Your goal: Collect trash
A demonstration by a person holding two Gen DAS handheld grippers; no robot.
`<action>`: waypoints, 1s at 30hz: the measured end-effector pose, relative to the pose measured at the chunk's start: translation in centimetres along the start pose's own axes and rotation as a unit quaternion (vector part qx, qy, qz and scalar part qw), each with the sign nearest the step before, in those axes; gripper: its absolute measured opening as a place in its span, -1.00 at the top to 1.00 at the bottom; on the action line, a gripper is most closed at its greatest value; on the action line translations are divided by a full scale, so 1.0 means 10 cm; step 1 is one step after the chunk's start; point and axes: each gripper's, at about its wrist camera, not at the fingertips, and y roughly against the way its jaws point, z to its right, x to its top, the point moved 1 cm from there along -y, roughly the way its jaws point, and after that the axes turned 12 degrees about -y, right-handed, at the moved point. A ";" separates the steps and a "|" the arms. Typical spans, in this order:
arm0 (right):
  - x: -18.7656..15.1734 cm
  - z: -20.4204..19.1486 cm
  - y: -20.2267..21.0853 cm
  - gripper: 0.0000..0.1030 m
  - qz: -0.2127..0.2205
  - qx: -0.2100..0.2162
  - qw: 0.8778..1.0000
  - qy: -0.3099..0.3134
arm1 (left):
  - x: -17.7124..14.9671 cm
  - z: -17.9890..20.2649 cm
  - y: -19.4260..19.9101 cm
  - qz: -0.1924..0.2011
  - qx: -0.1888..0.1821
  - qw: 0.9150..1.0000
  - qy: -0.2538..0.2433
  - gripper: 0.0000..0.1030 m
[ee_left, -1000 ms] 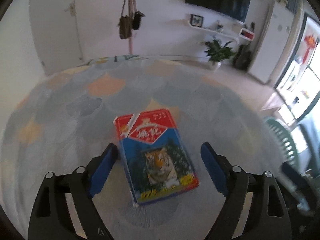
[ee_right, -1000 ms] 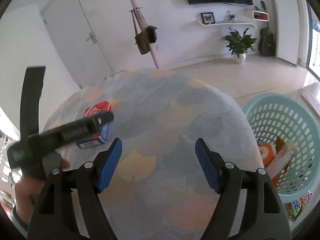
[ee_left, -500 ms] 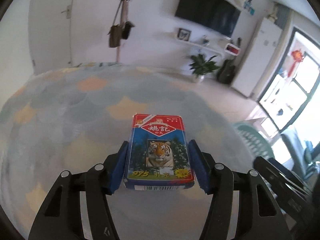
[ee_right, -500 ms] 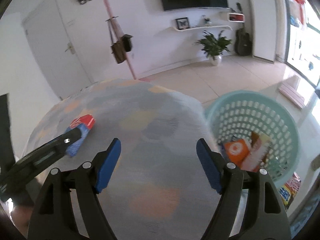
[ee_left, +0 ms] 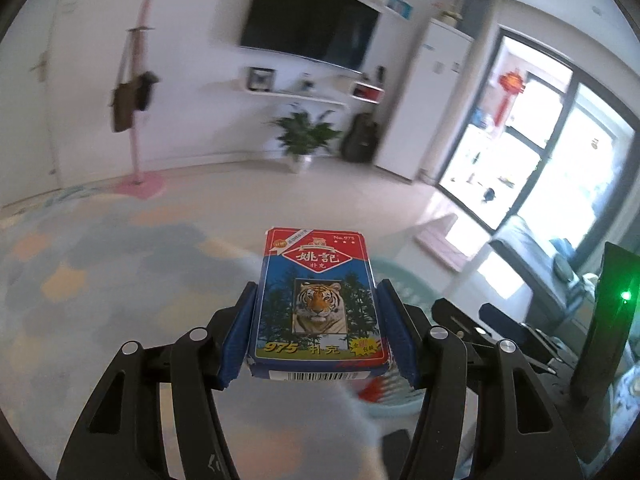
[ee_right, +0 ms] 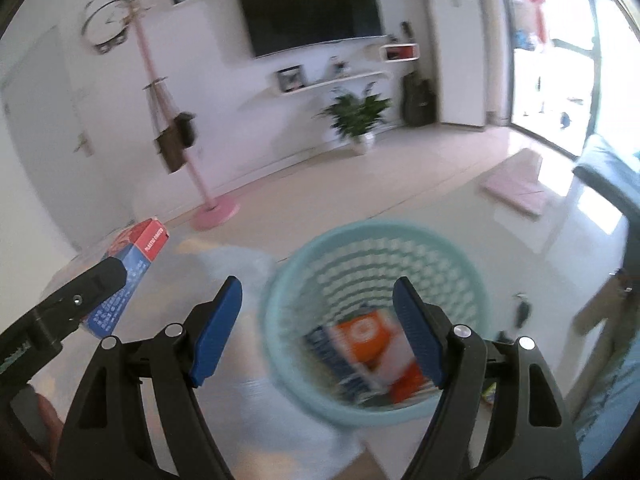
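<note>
My left gripper is shut on a red and blue playing-card box with a tiger picture, held above the patterned table. The box also shows at the left of the right wrist view, clamped in the left gripper. My right gripper is open and empty, above a teal plastic basket that holds orange and blue packets. The basket's rim shows blurred behind the box in the left wrist view.
The patterned tablecloth spreads to the left. The table edge meets the basket. A pink coat stand, a potted plant, a pink floor mat and a wall TV stand beyond.
My left gripper closed on the card box and lifted it off the table, swinging right toward the basket. My right gripper moved right, over the basket, still open.
</note>
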 end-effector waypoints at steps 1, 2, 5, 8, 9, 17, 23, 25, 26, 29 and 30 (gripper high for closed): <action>0.03 0.09 0.00 -0.43 0.002 -0.005 1.000 -0.006 | 0.03 0.10 -0.08 -0.002 -0.008 1.000 -0.006 -0.12; 0.07 0.17 0.00 -0.43 0.003 -0.010 1.000 -0.012 | 0.05 0.18 -0.17 -0.004 -0.015 1.000 -0.013 -0.12; 0.16 0.42 0.00 -0.43 0.009 -0.031 0.999 -0.021 | 0.06 0.37 -0.37 -0.015 -0.025 0.999 -0.027 -0.12; 0.21 0.60 0.00 -0.43 0.015 -0.051 0.998 -0.024 | 0.04 0.47 -0.59 -0.029 -0.034 0.999 -0.030 -0.12; 0.22 0.65 -0.01 -0.43 0.015 -0.054 0.998 -0.027 | 0.04 0.49 -0.63 -0.032 -0.036 0.998 -0.030 -0.12; 0.28 0.92 -0.12 -0.43 0.003 -0.068 0.996 -0.052 | 0.01 0.45 -0.73 -0.036 -0.042 0.998 -0.026 -0.39; 0.19 0.80 -0.12 -0.43 -0.002 -0.061 0.997 -0.037 | -0.08 0.36 -0.50 -0.021 -0.036 0.999 -0.016 -0.41; 0.17 0.74 -0.09 -0.43 -0.004 -0.055 0.998 -0.031 | -0.08 0.31 -0.38 -0.011 -0.027 1.000 -0.009 -0.46; 0.14 0.69 -0.06 -0.43 -0.004 -0.050 0.998 -0.026 | -0.06 0.27 -0.33 -0.007 -0.021 1.000 -0.007 -0.46; 0.11 0.56 0.03 -0.50 0.001 -0.039 0.999 -0.015 | -0.10 0.20 -0.08 0.017 -0.006 1.000 -0.008 -0.59; 0.10 0.51 0.08 -0.54 0.004 -0.036 0.999 -0.010 | -0.13 0.19 0.05 0.028 0.002 0.999 -0.024 -0.65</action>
